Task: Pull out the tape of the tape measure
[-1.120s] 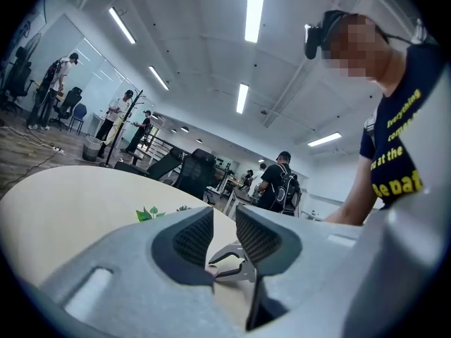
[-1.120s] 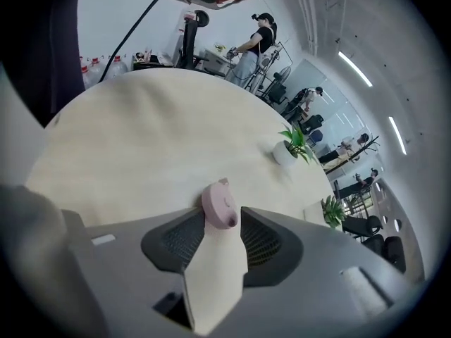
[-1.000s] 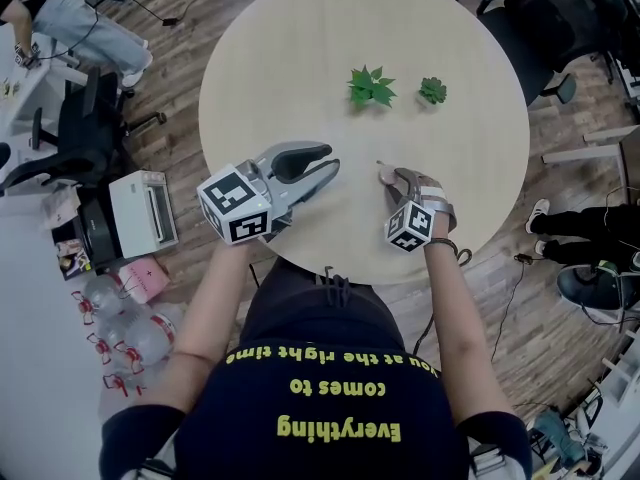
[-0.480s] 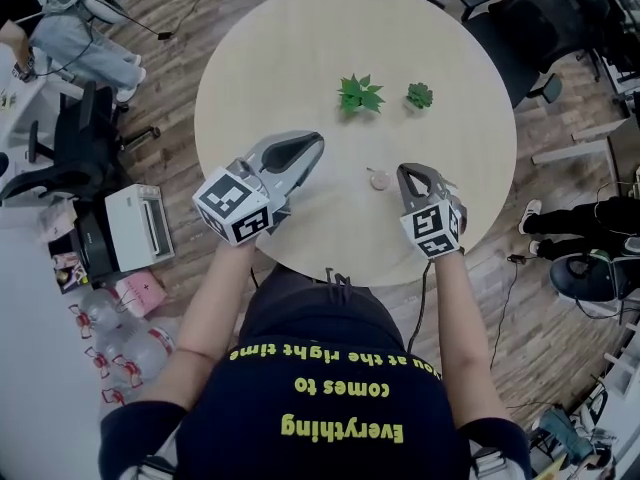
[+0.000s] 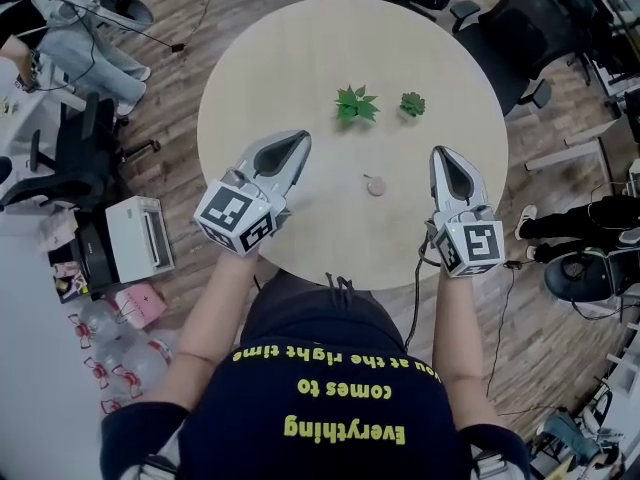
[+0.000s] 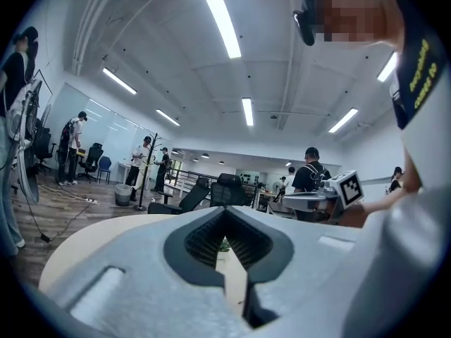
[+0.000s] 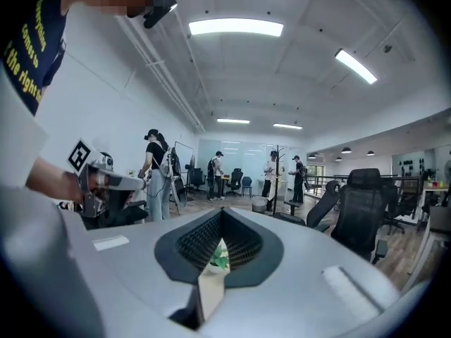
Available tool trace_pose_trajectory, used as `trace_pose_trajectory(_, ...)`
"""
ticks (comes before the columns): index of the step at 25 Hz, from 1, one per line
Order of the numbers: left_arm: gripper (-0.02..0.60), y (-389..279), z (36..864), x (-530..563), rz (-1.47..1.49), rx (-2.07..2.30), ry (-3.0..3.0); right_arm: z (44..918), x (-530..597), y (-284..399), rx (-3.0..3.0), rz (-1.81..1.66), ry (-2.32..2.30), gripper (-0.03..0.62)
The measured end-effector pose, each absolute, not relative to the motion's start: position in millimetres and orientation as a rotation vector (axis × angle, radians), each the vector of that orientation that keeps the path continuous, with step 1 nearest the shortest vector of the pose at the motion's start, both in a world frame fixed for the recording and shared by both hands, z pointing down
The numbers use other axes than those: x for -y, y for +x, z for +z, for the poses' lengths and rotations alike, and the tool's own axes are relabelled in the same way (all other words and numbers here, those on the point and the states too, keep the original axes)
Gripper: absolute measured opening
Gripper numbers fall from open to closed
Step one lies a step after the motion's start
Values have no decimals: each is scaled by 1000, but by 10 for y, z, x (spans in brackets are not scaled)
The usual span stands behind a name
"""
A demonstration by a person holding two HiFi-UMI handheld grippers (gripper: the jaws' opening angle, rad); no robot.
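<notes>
A small round beige tape measure (image 5: 376, 185) lies on the round wooden table (image 5: 300, 58), between my two grippers and touched by neither. My left gripper (image 5: 303, 138) is held above the table to its left; its jaws have just been closing and now meet with nothing between them (image 6: 225, 210). My right gripper (image 5: 441, 151) hovers over the table's right edge, pointing level, shut and empty (image 7: 222, 213). No tape shows pulled out.
Two small green plants (image 5: 355, 103) (image 5: 412, 104) stand at the table's far side; one shows through the right jaws' gap (image 7: 220, 257). Office chairs (image 5: 510, 28) ring the table. A white box (image 5: 140, 238) sits on the floor at left. People stand in the room.
The right gripper lifted away from the tape measure, swung from pointing down to level and shifted right, jaws closed. The left gripper's jaws closed as it rose slightly. The tape measure stayed on the table.
</notes>
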State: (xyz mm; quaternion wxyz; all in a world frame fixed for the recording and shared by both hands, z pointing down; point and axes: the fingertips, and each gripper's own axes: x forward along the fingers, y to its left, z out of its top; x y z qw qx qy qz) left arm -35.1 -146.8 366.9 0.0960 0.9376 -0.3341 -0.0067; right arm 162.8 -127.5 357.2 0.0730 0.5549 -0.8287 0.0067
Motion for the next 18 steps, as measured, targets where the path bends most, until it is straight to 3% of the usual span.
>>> trace_pose_trajectory(18, 3, -381, 3509, 1440, -6, 1100, 2840, 3165, 1090, 1642, 2475, -64, 1850, 12)
